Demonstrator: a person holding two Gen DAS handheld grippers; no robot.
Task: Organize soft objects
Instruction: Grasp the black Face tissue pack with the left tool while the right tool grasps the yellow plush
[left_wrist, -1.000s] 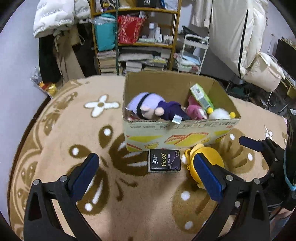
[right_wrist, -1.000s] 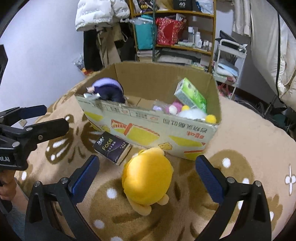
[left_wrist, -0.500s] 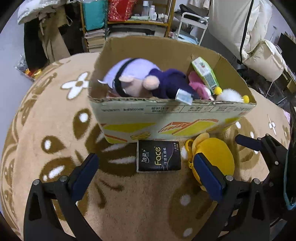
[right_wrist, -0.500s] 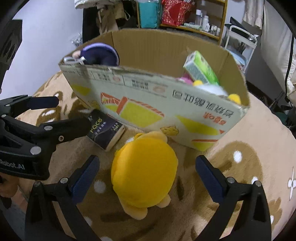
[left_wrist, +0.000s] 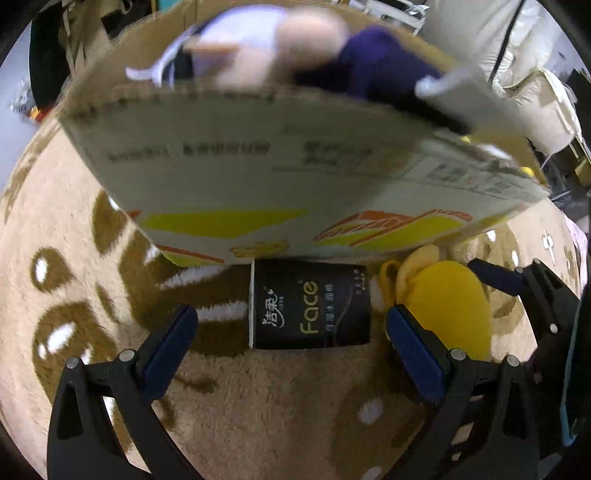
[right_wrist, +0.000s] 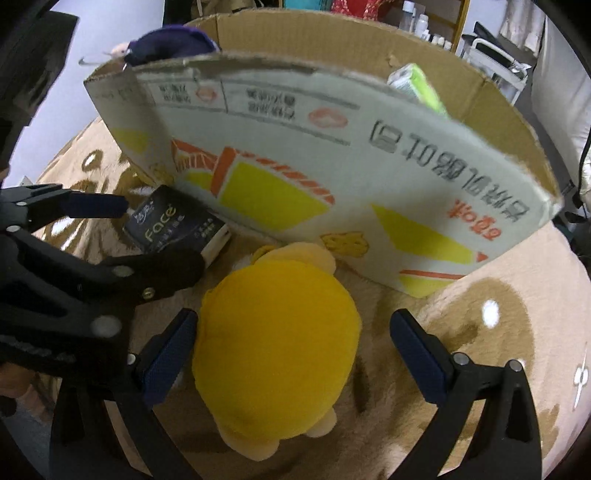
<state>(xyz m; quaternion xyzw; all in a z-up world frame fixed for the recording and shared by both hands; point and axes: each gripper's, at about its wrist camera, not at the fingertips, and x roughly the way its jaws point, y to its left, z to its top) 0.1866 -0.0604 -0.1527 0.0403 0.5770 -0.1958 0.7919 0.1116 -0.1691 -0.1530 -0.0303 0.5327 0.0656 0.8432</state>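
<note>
My left tongs (left_wrist: 291, 347) are spread around the black tissue pack (left_wrist: 310, 304) on the rug (left_wrist: 258, 406); my right tongs (right_wrist: 293, 354) are spread around the yellow plush toy (right_wrist: 275, 339). Both lie against the cardboard box (right_wrist: 332, 155), which blocks the way ahead. It holds a purple doll (left_wrist: 280, 48) and a green packet (right_wrist: 417, 85).

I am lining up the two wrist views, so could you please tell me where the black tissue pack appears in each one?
Left wrist: the tissue pack lies at centre, just below the box, ahead of the open left claw.
Right wrist: the pack is at left of centre, against the box's lower left corner, partly behind the left claw.
Shared landmark: the yellow plush, right of the pack in both views.
</note>
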